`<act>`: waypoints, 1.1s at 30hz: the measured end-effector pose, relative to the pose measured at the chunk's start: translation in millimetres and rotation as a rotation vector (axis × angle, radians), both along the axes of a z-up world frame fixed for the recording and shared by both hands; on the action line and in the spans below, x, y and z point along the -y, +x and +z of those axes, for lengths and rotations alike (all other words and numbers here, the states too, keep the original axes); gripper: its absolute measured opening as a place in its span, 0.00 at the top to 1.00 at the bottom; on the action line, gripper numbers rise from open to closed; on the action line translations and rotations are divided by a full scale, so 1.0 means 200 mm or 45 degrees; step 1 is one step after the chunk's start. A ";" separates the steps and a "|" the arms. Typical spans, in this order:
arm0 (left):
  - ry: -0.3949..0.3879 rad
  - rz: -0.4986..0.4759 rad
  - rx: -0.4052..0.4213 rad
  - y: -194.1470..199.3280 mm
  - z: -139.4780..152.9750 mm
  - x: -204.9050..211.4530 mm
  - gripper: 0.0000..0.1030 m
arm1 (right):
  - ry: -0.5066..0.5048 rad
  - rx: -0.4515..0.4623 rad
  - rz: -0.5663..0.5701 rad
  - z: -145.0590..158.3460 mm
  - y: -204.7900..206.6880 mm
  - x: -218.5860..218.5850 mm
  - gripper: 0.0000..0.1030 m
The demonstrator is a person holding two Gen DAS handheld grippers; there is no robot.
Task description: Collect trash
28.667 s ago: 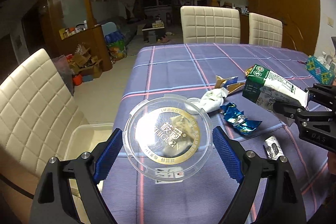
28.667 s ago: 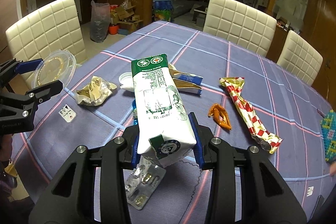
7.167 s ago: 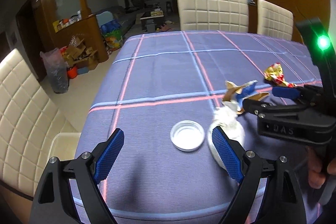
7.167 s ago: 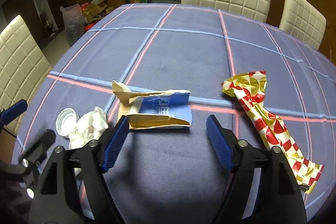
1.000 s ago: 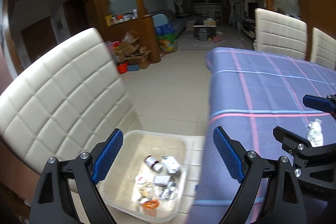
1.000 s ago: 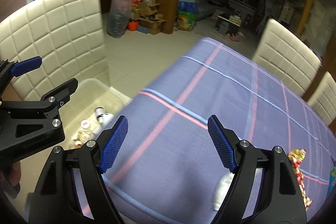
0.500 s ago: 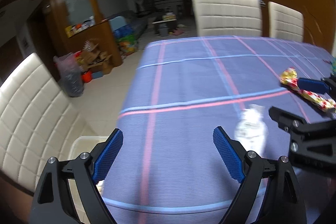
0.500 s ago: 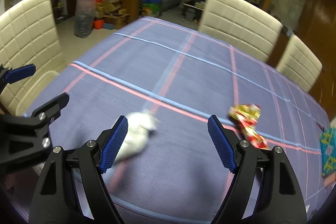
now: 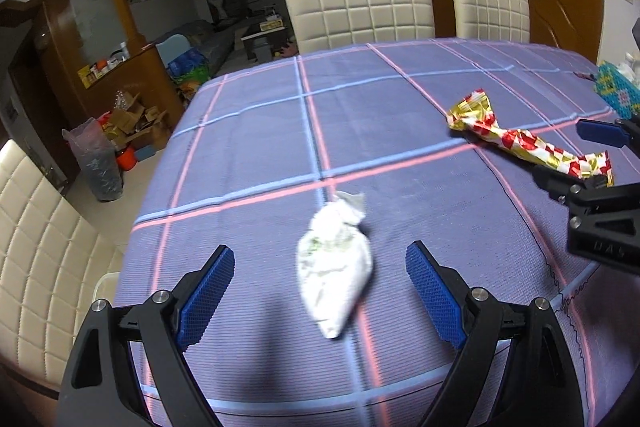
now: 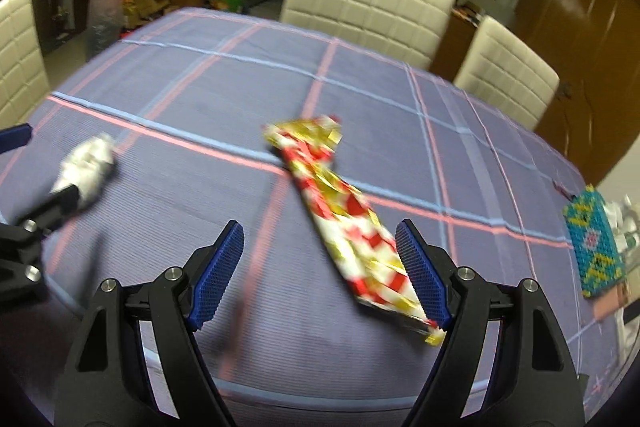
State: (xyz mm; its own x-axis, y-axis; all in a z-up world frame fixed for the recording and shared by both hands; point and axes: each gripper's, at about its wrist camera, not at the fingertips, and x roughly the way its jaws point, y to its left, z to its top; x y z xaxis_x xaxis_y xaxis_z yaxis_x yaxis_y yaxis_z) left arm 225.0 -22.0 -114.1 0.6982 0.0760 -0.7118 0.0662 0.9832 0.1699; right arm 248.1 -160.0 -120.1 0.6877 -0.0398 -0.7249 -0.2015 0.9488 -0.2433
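A: So, what is different from a second ago?

B: A second ago both views looked down past the table edge at the plastic bin on the floor, with scraps already lying in it. Now both look across the table (image 9: pixel 248 131) again. Both claws are empty, so I judge the last load is dropped and this is the return for more.

A: How much is left up there?

B: Two pieces that I can see. Most of the clutter from half a minute ago, the carton, the round lid and the foil packs, is gone from the cloth, so the job looks close to done.

A: Start on the left.

B: The left claw (image 9: pixel 320 297) is spread wide and holds nothing. The white crumpled bag (image 9: pixel 334 269) lies on the cloth between its blue pads, touching neither, with its knotted end pointing to about twelve o'clock. A corner of the bin (image 9: pixel 105 285) shows at about nine o'clock, beside the table edge.

A: And the right?

B: The right claw (image 10: pixel 320 271) is also wide and empty. The red and gold wrapper (image 10: pixel 348 223) runs from about twelve o'clock down to four o'clock, and its lower end sits just beside the right-hand pad. The view is blurred, so I cannot tell whether they touch.

A: Anything else near it?

B: A beaded turquoise pouch (image 10: pixel 596 247) at about three o'clock, well apart from the wrapper.
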 end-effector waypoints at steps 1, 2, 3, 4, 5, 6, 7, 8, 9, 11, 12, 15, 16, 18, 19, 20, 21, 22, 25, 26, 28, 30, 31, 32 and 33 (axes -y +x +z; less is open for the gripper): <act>0.002 0.000 -0.013 0.01 -0.01 0.01 0.17 | 0.002 -0.011 -0.014 -0.01 0.01 0.03 0.24; -0.002 0.002 -0.029 0.02 -0.03 0.02 0.17 | 0.004 -0.022 -0.028 -0.03 0.02 0.06 0.24; -0.009 0.005 -0.043 0.03 -0.04 0.02 0.17 | 0.009 -0.035 -0.043 -0.04 0.03 0.10 0.24; -0.015 0.013 -0.059 0.04 -0.05 0.02 0.17 | 0.014 -0.050 -0.057 -0.06 0.04 0.12 0.25; -0.015 0.023 -0.065 0.05 -0.06 0.02 0.17 | 0.018 -0.062 -0.065 -0.07 0.05 0.14 0.25; -0.015 0.036 -0.074 0.06 -0.07 0.01 0.17 | 0.029 -0.084 -0.075 -0.09 0.06 0.16 0.27; -0.026 0.046 -0.085 0.07 -0.09 0.01 0.17 | 0.043 -0.104 -0.083 -0.11 0.07 0.17 0.33; -0.044 0.049 -0.096 0.08 -0.10 0.00 0.17 | 0.059 -0.127 -0.088 -0.13 0.09 0.19 0.39; -0.068 0.049 -0.109 0.08 -0.10 -0.01 0.17 | 0.084 -0.149 -0.098 -0.14 0.10 0.20 0.39; -0.094 0.052 -0.125 0.09 -0.12 -0.02 0.17 | 0.139 -0.160 -0.096 -0.14 0.10 0.22 0.55; -0.098 0.054 -0.128 0.09 -0.13 -0.03 0.18 | 0.151 -0.167 -0.093 -0.14 0.10 0.22 0.61; -0.145 0.039 -0.123 0.08 -0.12 -0.04 0.39 | 0.135 -0.165 -0.083 -0.14 0.09 0.18 0.68; -0.165 0.027 -0.127 0.08 -0.12 -0.05 0.45 | 0.133 -0.162 -0.072 -0.14 0.09 0.16 0.71; -0.173 0.022 -0.133 0.07 -0.11 -0.05 0.68 | 0.136 -0.158 -0.049 -0.13 0.07 0.12 0.73; -0.172 0.020 -0.136 0.07 -0.11 -0.05 0.72 | 0.147 -0.161 -0.031 -0.13 0.06 0.09 0.74; -0.185 0.013 -0.137 0.07 -0.10 -0.05 0.75 | 0.155 -0.162 -0.014 -0.12 0.04 0.06 0.75; -0.198 0.007 -0.133 0.06 -0.09 -0.06 0.79 | 0.161 -0.163 0.002 -0.12 0.04 0.04 0.75; -0.201 0.006 -0.128 0.06 -0.09 -0.07 0.80 | 0.168 -0.164 0.018 -0.11 0.03 0.01 0.75; -0.199 0.011 -0.100 0.01 -0.06 -0.11 0.81 | 0.186 -0.170 0.074 -0.08 0.00 -0.10 0.75; -0.198 0.013 -0.093 0.00 -0.05 -0.12 0.82 | 0.186 -0.167 0.094 -0.08 -0.01 -0.14 0.76; -0.199 0.024 -0.068 -0.03 -0.02 -0.17 0.82 | 0.184 -0.164 0.126 -0.06 -0.04 -0.21 0.76; -0.199 0.039 -0.045 -0.06 0.00 -0.21 0.82 | 0.183 -0.157 0.166 -0.03 -0.07 -0.29 0.77; -0.200 0.045 -0.037 -0.07 0.01 -0.23 0.82 | 0.180 -0.153 0.188 -0.02 -0.09 -0.34 0.78; -0.198 0.055 -0.025 -0.09 0.03 -0.26 0.82 | 0.175 -0.151 0.210 0.00 -0.11 -0.39 0.78; -0.196 0.065 -0.014 -0.11 0.04 -0.28 0.82 | 0.172 -0.148 0.224 0.00 -0.12 -0.42 0.78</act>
State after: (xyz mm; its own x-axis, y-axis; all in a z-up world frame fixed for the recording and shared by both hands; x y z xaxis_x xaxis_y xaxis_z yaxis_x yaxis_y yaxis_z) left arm 203.2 34.7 -106.3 0.6886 0.0006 -0.7251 0.0168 0.9997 0.0168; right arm 224.5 -75.6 -119.4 0.5872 0.1761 -0.7901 -0.3859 0.9189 -0.0820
